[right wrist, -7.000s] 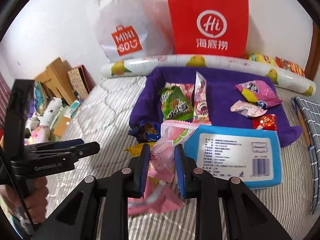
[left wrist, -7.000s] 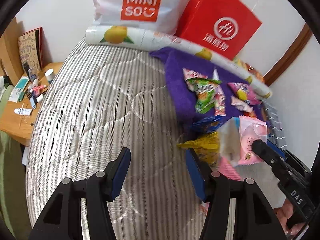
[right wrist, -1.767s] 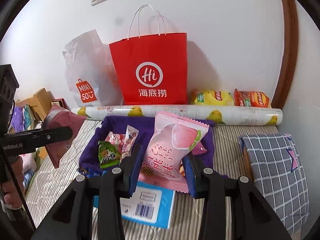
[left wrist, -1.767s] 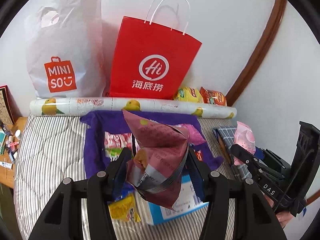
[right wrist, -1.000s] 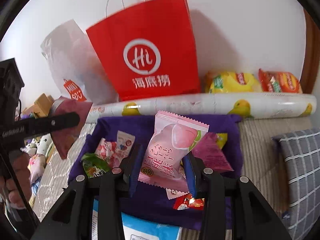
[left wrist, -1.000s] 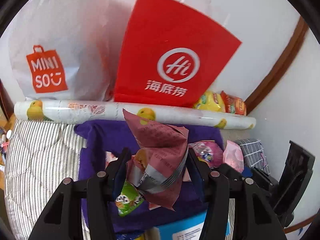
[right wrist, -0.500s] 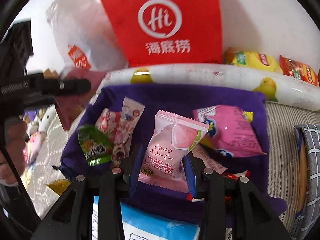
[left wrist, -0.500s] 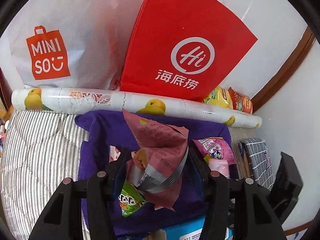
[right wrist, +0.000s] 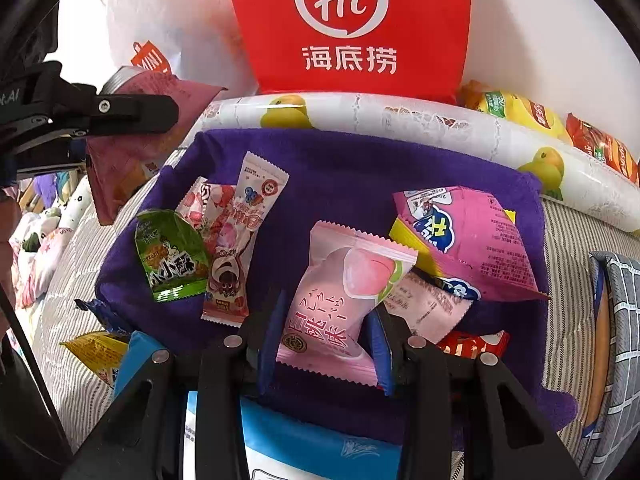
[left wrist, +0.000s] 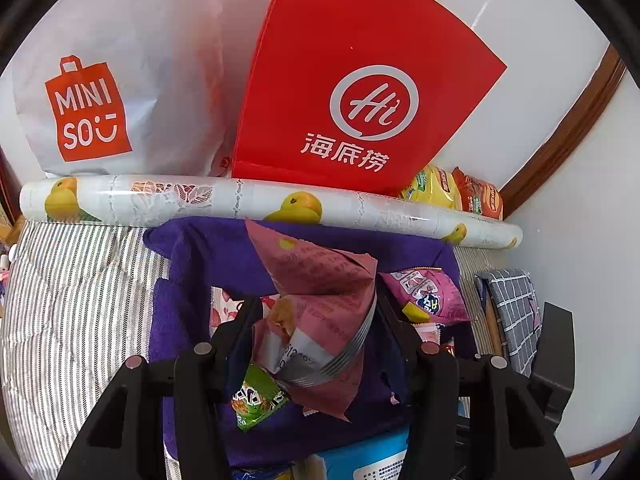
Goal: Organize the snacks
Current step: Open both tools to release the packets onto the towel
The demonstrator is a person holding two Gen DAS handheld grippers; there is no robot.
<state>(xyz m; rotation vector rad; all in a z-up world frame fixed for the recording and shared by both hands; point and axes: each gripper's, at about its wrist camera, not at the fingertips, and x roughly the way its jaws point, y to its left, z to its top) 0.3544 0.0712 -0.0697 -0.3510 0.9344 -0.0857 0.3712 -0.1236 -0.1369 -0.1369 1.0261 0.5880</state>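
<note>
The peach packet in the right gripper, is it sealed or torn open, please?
Sealed, as far as visible: the peach packet is puffed and its crimped top edge is intact; its lower edge is partly hidden.

Home bedroom, striped mattress [left wrist: 72,320], shopping bags [left wrist: 352,80]

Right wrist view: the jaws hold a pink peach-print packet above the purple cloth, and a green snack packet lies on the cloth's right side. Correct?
Not quite. In the right wrist view the green snack packet lies on the left side of the purple cloth, not the right. The rest stands: the right gripper holds the pink peach-print packet above that cloth.
</note>
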